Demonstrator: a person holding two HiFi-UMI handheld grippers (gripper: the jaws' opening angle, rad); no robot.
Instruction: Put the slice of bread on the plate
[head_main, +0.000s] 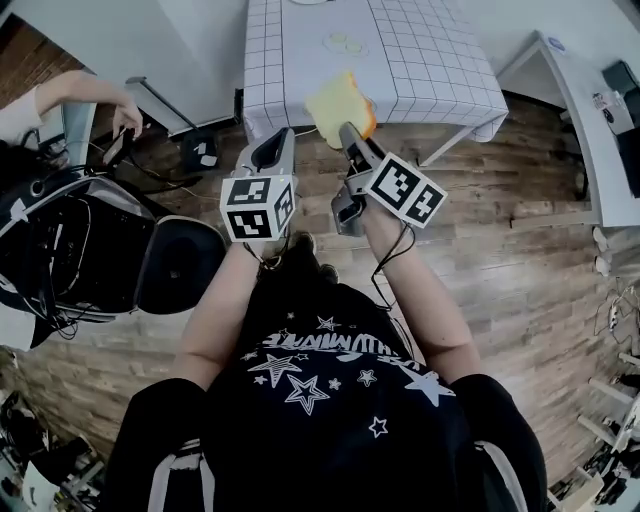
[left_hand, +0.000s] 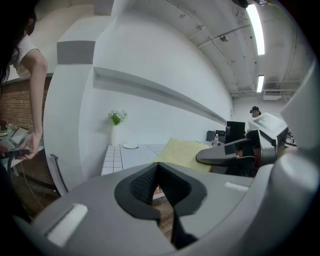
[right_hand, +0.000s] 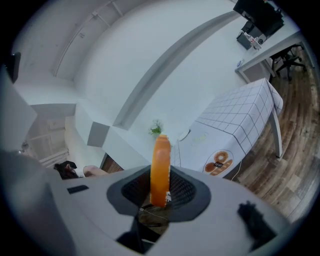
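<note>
My right gripper (head_main: 352, 130) is shut on a slice of bread (head_main: 340, 103), pale yellow with an orange crust, held up in the air short of the table's near edge. In the right gripper view the slice (right_hand: 161, 170) stands edge-on between the pads. In the left gripper view its flat face (left_hand: 182, 152) shows to the right. My left gripper (head_main: 278, 140) hovers just left of the bread, jaws shut with nothing in them (left_hand: 157, 167). A small white plate (left_hand: 131, 146) lies far back on the table and also shows in the right gripper view (right_hand: 185, 135).
The table (head_main: 440, 60) has a white gridded cloth with a doughnut picture (right_hand: 220, 161) near its front. A vase of flowers (left_hand: 116, 127) stands at the far end. Another person's arm (head_main: 80, 95) and a dark chair (head_main: 180, 265) are at the left, a white desk (head_main: 580, 90) at the right.
</note>
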